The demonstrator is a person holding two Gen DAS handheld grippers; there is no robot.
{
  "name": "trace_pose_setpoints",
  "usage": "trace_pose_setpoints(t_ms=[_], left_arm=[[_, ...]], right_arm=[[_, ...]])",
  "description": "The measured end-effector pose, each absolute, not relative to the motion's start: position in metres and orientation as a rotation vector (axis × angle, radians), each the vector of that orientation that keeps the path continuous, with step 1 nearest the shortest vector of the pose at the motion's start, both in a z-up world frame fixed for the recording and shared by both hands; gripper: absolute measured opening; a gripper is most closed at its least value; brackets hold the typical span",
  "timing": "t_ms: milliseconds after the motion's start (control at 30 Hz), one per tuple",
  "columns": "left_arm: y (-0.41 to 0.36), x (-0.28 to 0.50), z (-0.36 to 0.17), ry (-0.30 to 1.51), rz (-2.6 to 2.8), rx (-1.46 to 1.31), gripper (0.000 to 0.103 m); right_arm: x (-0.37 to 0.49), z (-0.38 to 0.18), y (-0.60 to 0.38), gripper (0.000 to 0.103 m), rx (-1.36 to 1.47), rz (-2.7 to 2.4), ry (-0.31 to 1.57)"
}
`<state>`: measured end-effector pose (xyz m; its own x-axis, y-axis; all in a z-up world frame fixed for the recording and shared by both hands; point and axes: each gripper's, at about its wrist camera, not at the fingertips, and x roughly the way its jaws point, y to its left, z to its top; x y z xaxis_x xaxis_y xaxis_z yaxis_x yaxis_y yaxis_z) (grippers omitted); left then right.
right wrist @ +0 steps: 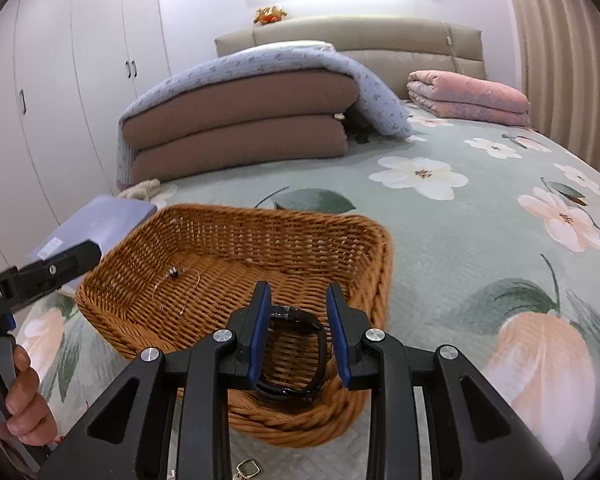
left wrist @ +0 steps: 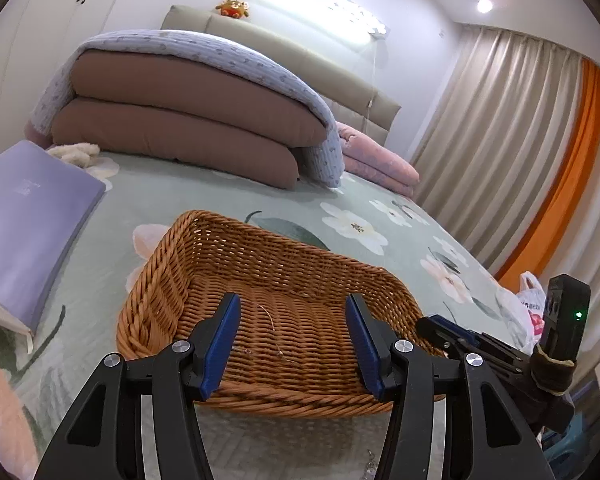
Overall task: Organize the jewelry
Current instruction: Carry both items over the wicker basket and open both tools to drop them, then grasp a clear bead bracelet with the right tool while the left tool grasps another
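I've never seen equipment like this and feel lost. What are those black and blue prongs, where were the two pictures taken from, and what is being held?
They are hand-held grippers, one per hand, each with a camera looking along its two fingers. In the left view, the left gripper is open and empty above a wicker basket on a flowered bedspread. In the right view, the right gripper has a black bracelet between its fingers over the basket; whether it grips it is unclear. A thin necklace lies inside.
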<state>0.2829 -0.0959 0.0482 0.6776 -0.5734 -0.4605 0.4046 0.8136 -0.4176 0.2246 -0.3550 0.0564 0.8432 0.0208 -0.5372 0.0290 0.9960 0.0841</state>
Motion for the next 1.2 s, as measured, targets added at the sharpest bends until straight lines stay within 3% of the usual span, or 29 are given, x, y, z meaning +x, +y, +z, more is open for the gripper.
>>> trace_pose_setpoints(t_ms=[300, 533, 700, 1200], left_arm=[[-0.068, 0.2, 0.08, 0.55, -0.579, -0.289, 0.056], [-0.011, 0.088, 0.063, 0.561, -0.493, -0.3, 0.056], [0.018, 0.035, 0.029, 0.611, -0.448, -0.344, 0.056], [-0.041, 0.054, -0.011, 0.783, -0.446, -0.262, 0.056]], right_arm=[[0.127, 0.081, -0.359, 0.031, 0.097, 0.026, 0.511], [0.048, 0.06, -0.343, 0.031, 0.045, 0.074, 0.521], [0.015, 0.032, -0.336, 0.044, 0.025, 0.076, 0.56], [0.016, -0.009, -0.341, 0.044, 0.027, 0.081, 0.667]])
